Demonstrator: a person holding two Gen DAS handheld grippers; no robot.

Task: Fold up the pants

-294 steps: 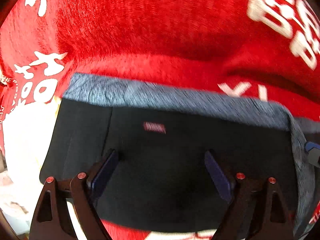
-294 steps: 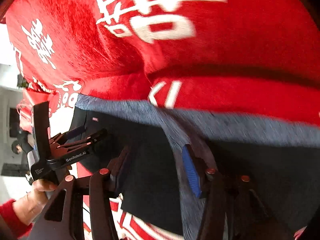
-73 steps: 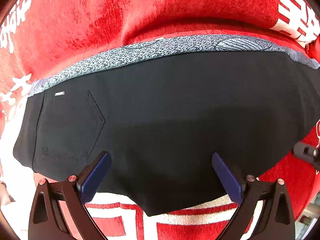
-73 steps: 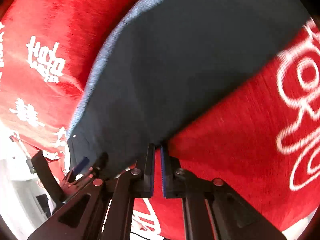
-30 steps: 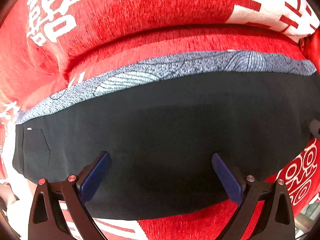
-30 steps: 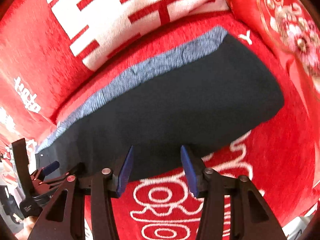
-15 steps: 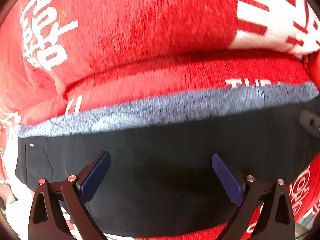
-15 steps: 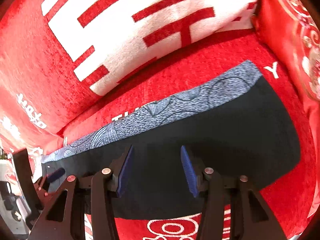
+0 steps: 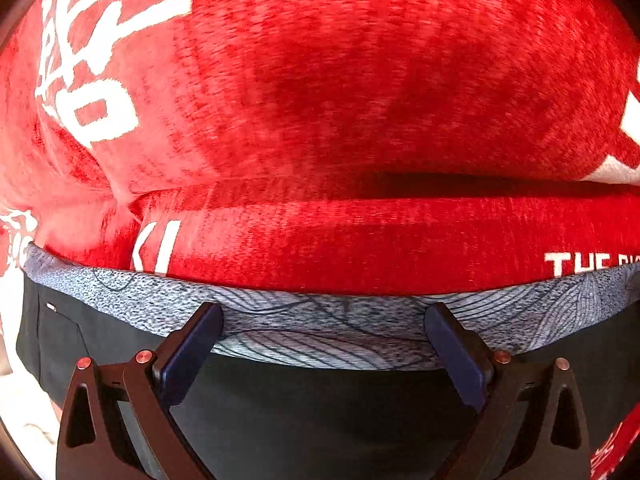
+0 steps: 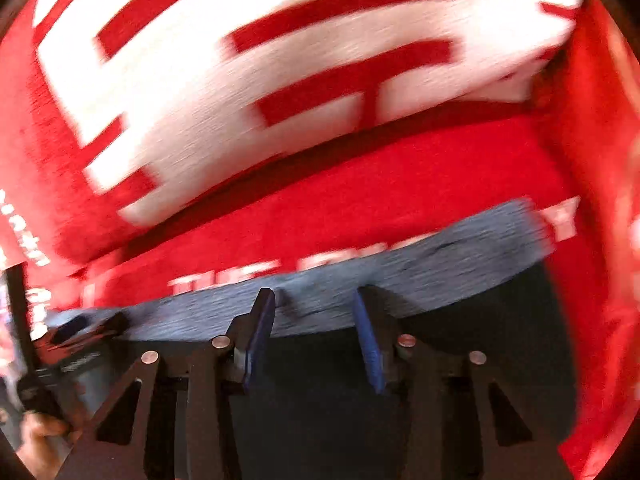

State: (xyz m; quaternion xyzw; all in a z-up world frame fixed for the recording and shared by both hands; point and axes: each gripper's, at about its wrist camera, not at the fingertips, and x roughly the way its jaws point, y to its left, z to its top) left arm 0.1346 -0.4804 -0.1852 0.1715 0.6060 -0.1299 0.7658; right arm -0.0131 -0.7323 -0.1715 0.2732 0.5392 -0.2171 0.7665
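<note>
**While hovering over the far edge of the pants, set for the next fold**

Underneath everything, filling both views: red cover (image 9: 320, 80) with white lettering, rising at the far side into a white cushion (image 10: 280, 80) with red strokes.

Lying flat on that cover, stretched left to right as one long strip: black pants (image 9: 320, 420), smooth, near edge out of view under the gripper bodies. Along the far edge, a grey patterned band (image 9: 320, 320), exposed from end to end.

Above that band, towards the left end: left gripper (image 9: 322, 314), released, jaws spread wide, pointing steeply down, nothing between the pads but the band lying beneath them. Towards the right end, above the same band: right gripper (image 10: 312, 296), also released but narrower, jaws just closing, with no cloth pinched between them yet. At the far left of the right-wrist view, blurred, a hand (image 10: 40, 436) on the left tool.

Smallest, at the left end of the pants: a pocket seam with a tiny tag (image 9: 51, 306).

Judged step: lengthwise lay done, reach for a grip on the far edge under way. Next move, as a judgement: lower both sets of pads onto the band, pinch it at both points together, then lift evenly to keep the strip from skewing.

Containers: none visible, so nothing to report inside any.
</note>
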